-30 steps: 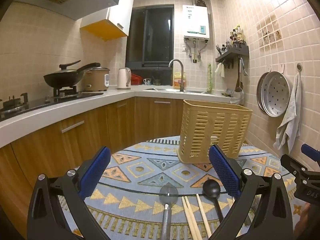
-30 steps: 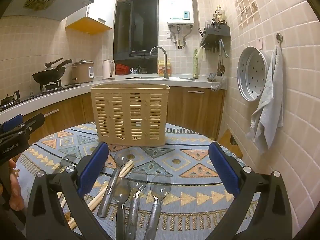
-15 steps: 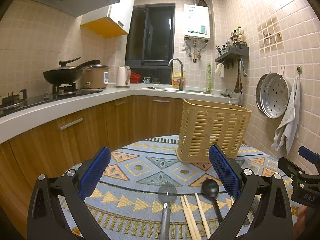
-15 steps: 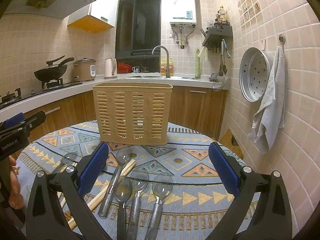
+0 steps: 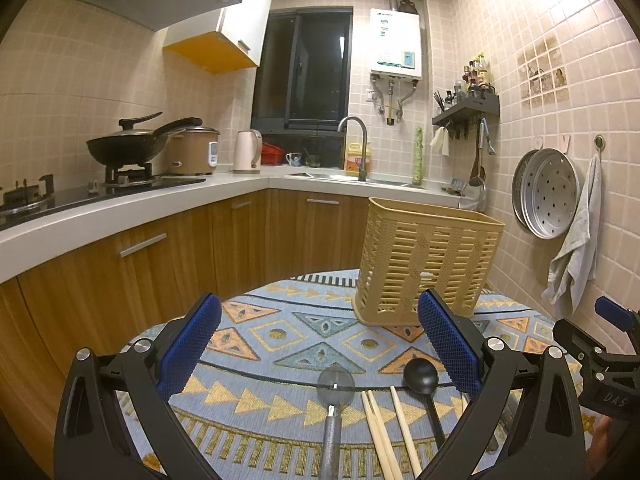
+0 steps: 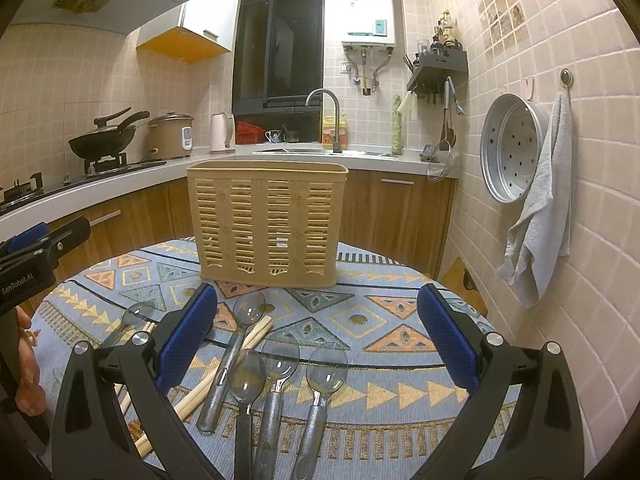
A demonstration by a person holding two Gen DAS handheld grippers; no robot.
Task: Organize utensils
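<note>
A tan slatted utensil basket [image 5: 428,264] stands upright at the far side of a round table with a patterned cloth [image 5: 280,336]; it also shows in the right wrist view [image 6: 267,222]. In the left wrist view a metal spoon [image 5: 335,384], wooden chopsticks [image 5: 380,428] and a black spoon [image 5: 421,376] lie below my open, empty left gripper [image 5: 320,352]. In the right wrist view several metal spoons [image 6: 280,364] and chopsticks [image 6: 224,364] lie below my open, empty right gripper [image 6: 318,336]. Each gripper hovers above the table, short of the basket.
A kitchen counter [image 5: 120,204] with a wok, rice cooker and kettle runs along the left, with a sink at the back. A steamer tray [image 6: 512,148] and towel [image 6: 540,216] hang on the right tiled wall. Wooden cabinets stand behind the table.
Both grippers have shifted slightly; the views have tilted down a little and the basket sits a bit lower in frame. Nothing was grasped or moved.
</note>
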